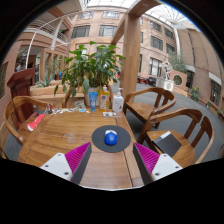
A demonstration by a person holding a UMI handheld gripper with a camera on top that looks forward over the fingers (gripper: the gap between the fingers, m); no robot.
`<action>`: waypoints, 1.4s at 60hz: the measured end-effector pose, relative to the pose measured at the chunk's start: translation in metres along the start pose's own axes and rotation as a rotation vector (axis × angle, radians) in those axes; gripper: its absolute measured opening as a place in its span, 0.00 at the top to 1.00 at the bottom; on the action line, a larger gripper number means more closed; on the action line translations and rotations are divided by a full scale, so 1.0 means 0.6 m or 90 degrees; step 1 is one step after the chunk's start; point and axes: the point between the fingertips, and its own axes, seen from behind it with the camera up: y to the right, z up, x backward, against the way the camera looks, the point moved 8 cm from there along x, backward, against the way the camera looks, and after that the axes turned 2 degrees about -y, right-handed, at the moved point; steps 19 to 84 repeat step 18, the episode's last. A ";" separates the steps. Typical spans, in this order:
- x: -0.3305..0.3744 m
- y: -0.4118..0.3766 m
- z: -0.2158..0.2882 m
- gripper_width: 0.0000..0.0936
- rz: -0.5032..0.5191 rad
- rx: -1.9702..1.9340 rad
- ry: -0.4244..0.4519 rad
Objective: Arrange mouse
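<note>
Blue rounded mouse (111, 138) sits on a dark round mouse pad (97, 141) near the wooden table's (60, 135) near edge, just ahead of the open, empty gripper (112, 158).

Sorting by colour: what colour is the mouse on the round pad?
Blue mouse, seen in the gripper view.

This is a glass-roofed atrium lounge. Tall multi-storey beige facades (150, 40) rise behind a round wooden table (60, 135), curved wooden armchairs (175, 125) and leafy green potted plants (92, 68).
</note>
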 end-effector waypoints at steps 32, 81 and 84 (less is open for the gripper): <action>0.013 0.008 -0.016 0.09 -0.006 0.012 0.004; 0.013 0.008 -0.016 0.09 -0.006 0.012 0.004; 0.013 0.008 -0.016 0.09 -0.006 0.012 0.004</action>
